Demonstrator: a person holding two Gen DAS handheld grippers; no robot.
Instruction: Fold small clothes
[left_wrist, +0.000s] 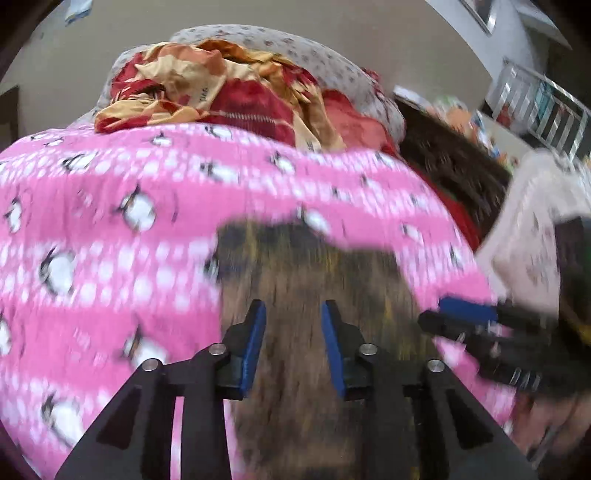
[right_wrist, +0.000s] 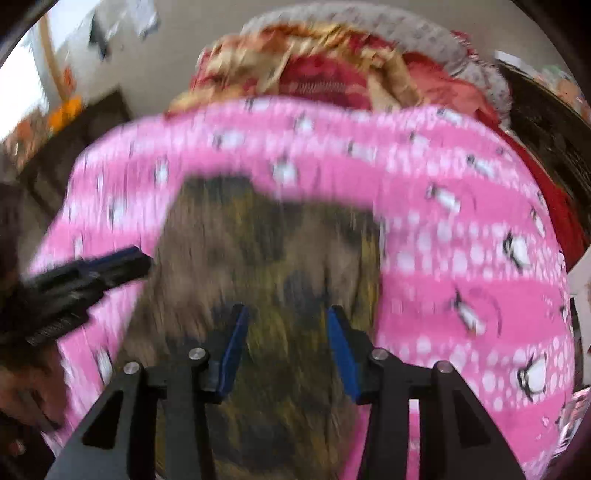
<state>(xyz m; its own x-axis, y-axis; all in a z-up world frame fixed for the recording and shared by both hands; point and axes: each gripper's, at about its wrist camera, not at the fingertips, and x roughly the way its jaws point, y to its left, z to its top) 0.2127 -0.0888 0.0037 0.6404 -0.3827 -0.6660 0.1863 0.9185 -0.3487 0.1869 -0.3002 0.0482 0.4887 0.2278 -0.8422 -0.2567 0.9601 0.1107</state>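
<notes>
Pink fleece with a penguin print, the blanket (left_wrist: 110, 221), covers the whole work surface, and on its far side a heap of red and gold cloth (left_wrist: 221, 85) leans on a grey patterned pillow (left_wrist: 325, 55).

Both views are smeared by motion, so fine edges are hard to read.

Starting on the left, the left gripper (left_wrist: 293, 314) hangs over the near left part of the brown garment (left_wrist: 314, 266). Its blue pads stand apart with nothing pinched between them, so it is released.

The garment, mottled brown and olive, is the piece to fold. It lies flat on the blanket in the middle of the scene, its far edge irregular and its near end running under both tools.

On the right, the right gripper (right_wrist: 286, 317) points steeply down over the near middle of the same cloth, jaws likewise apart and empty.

The step in hand looks like choosing hold points before a fold. To do it well, I would:
- set each tool at its own near corner, well apart from the other
- bite only the brown layer and leave the fleece underneath alone
- lift both sides evenly and carry the near edge to the far edge so they meet squarely

The main risk, I think, is catching the blanket along with the garment.
</notes>
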